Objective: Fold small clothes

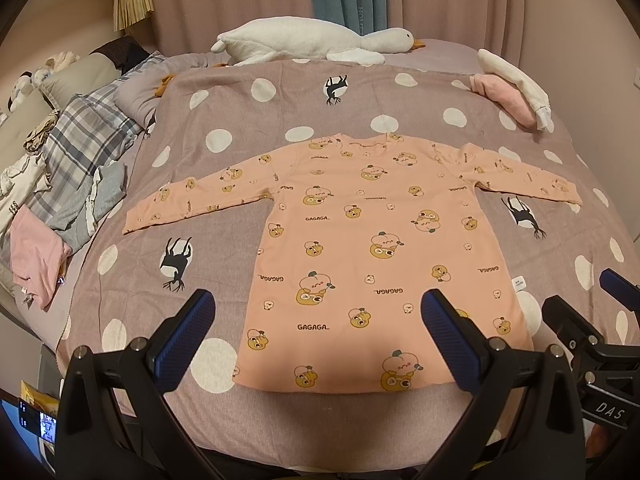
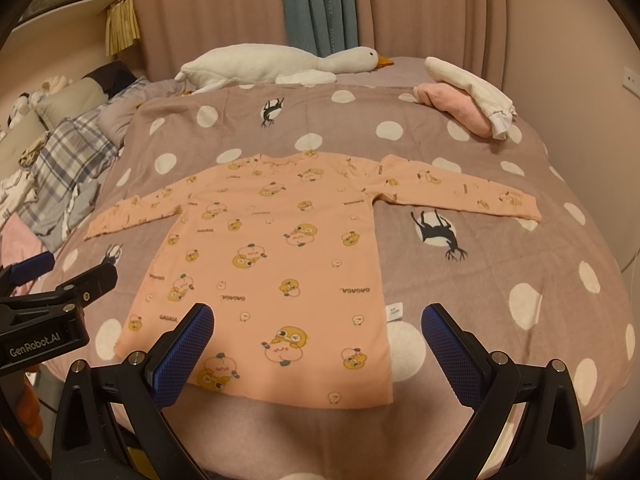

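**Shirt flat, both tools empty**

Spread flat on the mauve polka-dot bedspread [image 1: 224, 92], just ahead of the left hand-held gripper [image 1: 318, 334] and right hand-held gripper [image 2: 318, 346]: a peach long-sleeved cartoon-print shirt [image 1: 360, 240], sleeves out. Both held above the near hem, jaws wide apart, gripping nothing. Beyond, a white plush goose [image 1: 304, 42].
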Demonstrator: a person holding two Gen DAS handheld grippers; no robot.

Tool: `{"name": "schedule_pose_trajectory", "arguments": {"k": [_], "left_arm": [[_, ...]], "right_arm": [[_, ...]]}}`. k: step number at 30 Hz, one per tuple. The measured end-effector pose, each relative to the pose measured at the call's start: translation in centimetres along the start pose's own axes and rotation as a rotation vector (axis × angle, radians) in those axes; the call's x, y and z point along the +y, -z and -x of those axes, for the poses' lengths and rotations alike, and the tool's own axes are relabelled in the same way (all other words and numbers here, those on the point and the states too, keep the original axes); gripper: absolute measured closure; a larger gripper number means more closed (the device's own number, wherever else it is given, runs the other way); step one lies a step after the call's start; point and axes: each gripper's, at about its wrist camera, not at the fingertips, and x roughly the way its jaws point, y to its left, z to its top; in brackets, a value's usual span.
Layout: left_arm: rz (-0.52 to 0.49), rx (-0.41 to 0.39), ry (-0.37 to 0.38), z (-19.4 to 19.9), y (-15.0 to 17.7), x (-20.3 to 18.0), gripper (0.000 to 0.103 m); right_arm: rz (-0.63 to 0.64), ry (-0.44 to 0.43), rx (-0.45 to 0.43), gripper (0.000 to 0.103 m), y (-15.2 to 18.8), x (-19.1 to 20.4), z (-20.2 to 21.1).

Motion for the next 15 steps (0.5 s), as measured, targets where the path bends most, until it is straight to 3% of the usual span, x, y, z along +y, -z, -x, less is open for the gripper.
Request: {"name": "schedule_pose_trajectory", "arguments": {"k": [15], "left_arm": [[-0.001, 0.006, 0.0, -0.26, 0.33, -0.01, 0.0]], "right_arm": [[0.0, 0.001, 0.001, 0.0, 0.0, -0.02, -0.14]]}}
